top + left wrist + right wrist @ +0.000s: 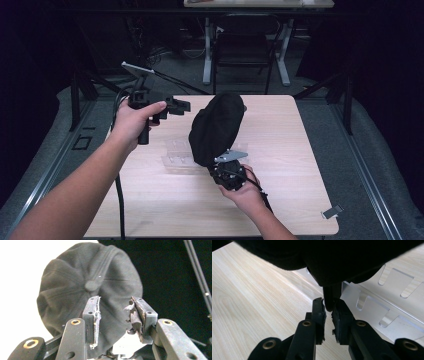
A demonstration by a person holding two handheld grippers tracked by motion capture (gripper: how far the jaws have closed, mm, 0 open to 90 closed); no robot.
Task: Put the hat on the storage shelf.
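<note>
My right gripper (pixel 226 169), low in the middle of the high view, is clamped on a fold at the lower edge of the black cap (pixel 216 127) and holds it up on end over the wooden table (pixel 280 150), its crown rising toward the frame's centre. In the right gripper view the pads (pixel 319 310) pinch a narrow tongue of the dark fabric (pixel 329 301), with the cap's bulk across the top of the frame. My left gripper (pixel 181 106) hangs in the upper left of the high view, off the cap's left side and clear of it, jaws apart with nothing between them; in the left gripper view the cap's crown and top button (pixel 91 286) face me beyond the open pads (pixel 94 315). A clear slotted acrylic stand (pixel 177 154) lies flat on the table just left of the cap's lower end, close beside my right gripper, with its slots running off to the right in the right gripper view. The table's right half and near edge offer open room. A small grey clip (pixel 332 211) sits at the lower right corner, well apart.
</note>
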